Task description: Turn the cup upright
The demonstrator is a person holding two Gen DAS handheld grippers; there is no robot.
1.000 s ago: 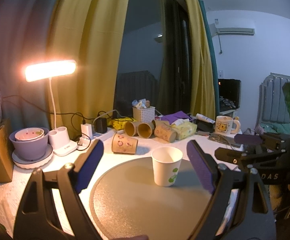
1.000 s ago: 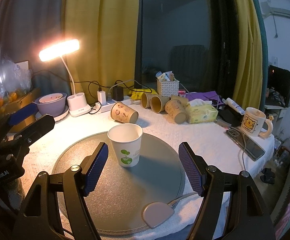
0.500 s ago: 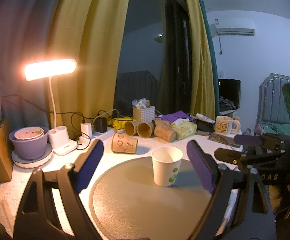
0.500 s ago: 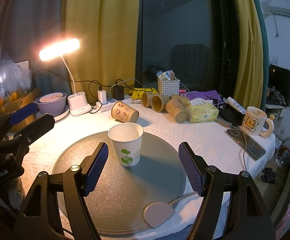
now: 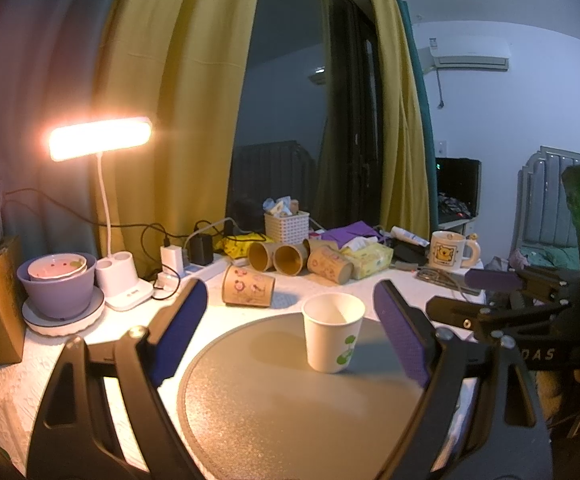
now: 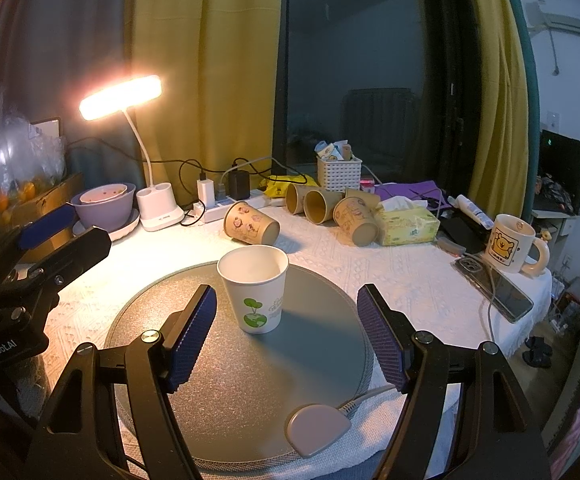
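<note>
Fingers of both grippers hang spread wide, pinching nothing. White paper cup already stands upright at frame centre on the round grey mat; the flip looks finished, so next comes withdrawing.

The room is dim, lit mostly by one warm, glaring white gooseneck desk lamp near the back left corner of the white textured tabletop. Its bar is blown out, with a soft halo on the mustard-yellow curtain. The white paper cup with a green sprout print throws a long shadow rightward across the round grey mat (sharp-edged, so a single source). Strong fisheye bending and dark vignetting mark all corners; the far clutter looks slightly soft, perhaps noise.
</note>
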